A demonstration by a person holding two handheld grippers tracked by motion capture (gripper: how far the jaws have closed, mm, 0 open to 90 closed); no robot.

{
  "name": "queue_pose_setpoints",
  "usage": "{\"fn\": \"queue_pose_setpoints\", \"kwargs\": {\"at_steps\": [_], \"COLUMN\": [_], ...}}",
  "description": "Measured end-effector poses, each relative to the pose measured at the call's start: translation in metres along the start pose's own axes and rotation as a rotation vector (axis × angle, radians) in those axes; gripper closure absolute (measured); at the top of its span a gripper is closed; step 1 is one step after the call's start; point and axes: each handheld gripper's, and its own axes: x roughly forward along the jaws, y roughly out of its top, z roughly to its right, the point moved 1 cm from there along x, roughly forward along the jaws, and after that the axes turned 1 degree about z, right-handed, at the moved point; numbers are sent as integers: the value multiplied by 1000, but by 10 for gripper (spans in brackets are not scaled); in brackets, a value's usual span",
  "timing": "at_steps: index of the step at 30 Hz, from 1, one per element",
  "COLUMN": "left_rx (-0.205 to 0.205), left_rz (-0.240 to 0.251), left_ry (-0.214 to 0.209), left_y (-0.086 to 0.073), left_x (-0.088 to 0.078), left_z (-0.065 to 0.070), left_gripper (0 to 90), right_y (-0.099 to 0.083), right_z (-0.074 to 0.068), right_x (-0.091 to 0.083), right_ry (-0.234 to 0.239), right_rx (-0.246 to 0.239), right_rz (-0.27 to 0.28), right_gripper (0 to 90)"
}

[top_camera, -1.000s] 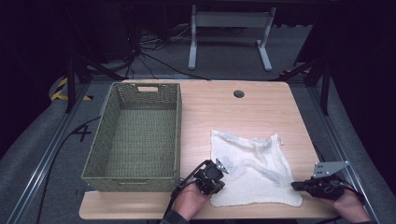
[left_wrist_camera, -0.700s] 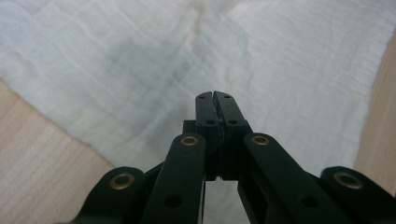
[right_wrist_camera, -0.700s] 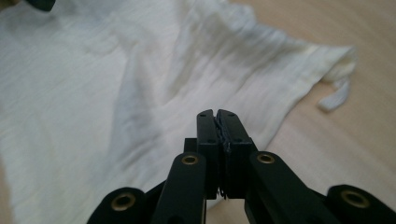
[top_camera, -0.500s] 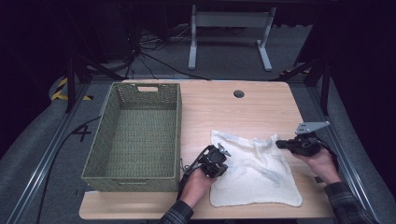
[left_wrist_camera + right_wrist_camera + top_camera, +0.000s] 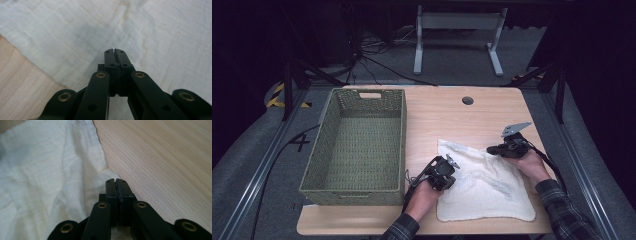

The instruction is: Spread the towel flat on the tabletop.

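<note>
A white cloth lies spread on the right half of the wooden table, a little rumpled along its far edge. My left gripper rests over the cloth's left edge. In the left gripper view its jaws are shut with nothing between them, above the cloth. My right gripper points left at the cloth's far right part. Its jaws are shut and empty, just above the cloth's edge, where the bare wood begins.
A green woven basket stands empty on the left half of the table, close to my left hand. There is a round cable hole near the far edge. Rails and cables run along the floor on both sides.
My right gripper has travelled from the cloth's near right corner to its far right part. My left gripper shifted slightly away from me. The cloth's near edge now lies straighter.
</note>
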Motion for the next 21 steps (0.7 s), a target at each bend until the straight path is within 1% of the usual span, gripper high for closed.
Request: {"fn": "queue_pose_setpoints", "kwargs": {"at_steps": [2,5,6,7,9,10,12,13,15,17,19,20,21], "left_rx": [2,10,10,14,11,15,17,14,10,-6,-13,-16,-28], "left_rz": [-3,-3,-3,-3,-4,-4,-4,-6,4,9,14,18,25], "left_ry": [4,4,4,2,2,4,6,6,4,-1,-7,-10,-8], "left_y": [0,0,0,-1,-1,-1,-1,-1,-2,-3,-2,-2,0], "left_x": [0,0,0,0,-1,-1,-1,-1,-1,-1,-1,-1,-2], "left_z": [1,1,1,1,1,1,2,2,2,1,-1,-2,-3], "left_gripper": [890,888,888,888,888,888,888,888,887,888,891,891,890], "right_y": [1,6,6,10,11,14,15,16,17,17,13,11,9], "right_z": [2,9,9,16,19,26,28,32,36,36,36,36,36], "right_x": [3,6,6,10,11,14,15,16,17,12,0,-5,-8], "right_ry": [-18,-60,-60,-82,-89,-111,-119,-134,-139,-145,-132,-129,-127], "right_rx": [2,2,2,17,21,34,32,35,42,54,67,73,72], "right_rz": [6,8,8,18,21,27,29,37,40,50,91,95,101], "right_gripper": [894,895,895,895,896,897,897,897,894,891,878,865,852]}}
